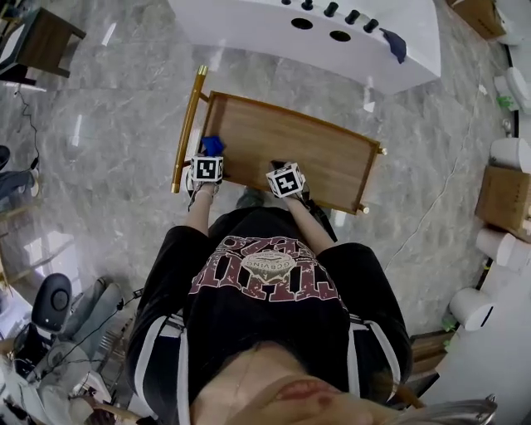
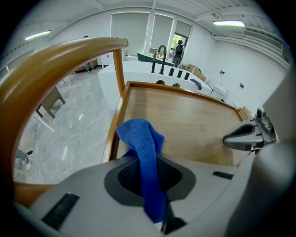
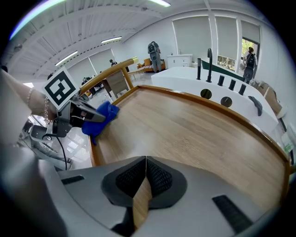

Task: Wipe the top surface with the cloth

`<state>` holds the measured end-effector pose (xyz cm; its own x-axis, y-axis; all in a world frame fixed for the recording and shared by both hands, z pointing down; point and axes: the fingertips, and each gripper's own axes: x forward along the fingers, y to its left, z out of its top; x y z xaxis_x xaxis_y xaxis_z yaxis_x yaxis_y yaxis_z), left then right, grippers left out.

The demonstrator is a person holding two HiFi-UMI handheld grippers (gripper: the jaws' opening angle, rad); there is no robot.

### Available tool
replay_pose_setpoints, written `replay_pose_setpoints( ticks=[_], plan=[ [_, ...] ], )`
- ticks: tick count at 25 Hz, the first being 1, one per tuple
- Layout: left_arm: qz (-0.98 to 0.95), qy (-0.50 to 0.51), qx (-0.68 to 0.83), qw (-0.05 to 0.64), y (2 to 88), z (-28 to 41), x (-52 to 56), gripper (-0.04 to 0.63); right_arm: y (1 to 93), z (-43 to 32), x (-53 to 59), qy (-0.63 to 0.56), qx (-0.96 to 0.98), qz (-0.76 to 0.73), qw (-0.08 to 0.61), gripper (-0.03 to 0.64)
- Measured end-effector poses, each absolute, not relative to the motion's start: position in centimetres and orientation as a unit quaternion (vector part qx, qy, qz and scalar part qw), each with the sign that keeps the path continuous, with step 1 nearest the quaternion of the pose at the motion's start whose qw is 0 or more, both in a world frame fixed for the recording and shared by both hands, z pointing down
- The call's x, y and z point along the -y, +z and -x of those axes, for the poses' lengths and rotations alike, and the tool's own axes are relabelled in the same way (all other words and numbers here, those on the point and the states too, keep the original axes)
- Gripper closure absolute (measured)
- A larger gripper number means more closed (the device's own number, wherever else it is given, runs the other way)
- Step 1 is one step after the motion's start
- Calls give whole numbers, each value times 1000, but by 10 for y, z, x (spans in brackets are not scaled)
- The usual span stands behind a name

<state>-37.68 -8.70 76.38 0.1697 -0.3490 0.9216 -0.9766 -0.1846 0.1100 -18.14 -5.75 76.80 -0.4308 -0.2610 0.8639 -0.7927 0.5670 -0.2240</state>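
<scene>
A wooden tabletop (image 1: 307, 153) with a raised rim stands in front of me, with a gold handle bar (image 1: 187, 129) on its left end. My left gripper (image 1: 207, 166) hovers over the near left corner, shut on a blue cloth (image 1: 212, 145). In the left gripper view the cloth (image 2: 141, 143) is pinched between the jaws and folds forward above the wood (image 2: 189, 125). My right gripper (image 1: 284, 178) sits at the near edge, a little right of the left one. Its jaws (image 3: 145, 178) are shut with nothing between them. The right gripper view shows the cloth (image 3: 99, 115) at the left.
Just beyond the table is a white counter (image 1: 249, 21) with black taps and round holes. A cardboard box (image 1: 506, 195) and white containers stand at the right. A small dark wooden table (image 1: 46, 37) is at the far left. Grey marble floor surrounds the table.
</scene>
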Motion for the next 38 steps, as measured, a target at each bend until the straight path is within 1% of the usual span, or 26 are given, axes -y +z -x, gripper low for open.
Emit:
replay_pose_setpoints(
  ticks=[11,15,22,38],
  plan=[
    [-658,416,497,384,761,340,79,499,761,129,67,330,774,-363,400,600],
    [-672,427,475,375,763,314,73,499,762,119,71,330,777,-365,392,600],
    [-681,429,462,372,764,289,70,499,763,102,65,339,774,-368,388,600],
    [-687,424,450,381,767,230,58,499,763,48,43,346,767,-382,382,600]
  ],
)
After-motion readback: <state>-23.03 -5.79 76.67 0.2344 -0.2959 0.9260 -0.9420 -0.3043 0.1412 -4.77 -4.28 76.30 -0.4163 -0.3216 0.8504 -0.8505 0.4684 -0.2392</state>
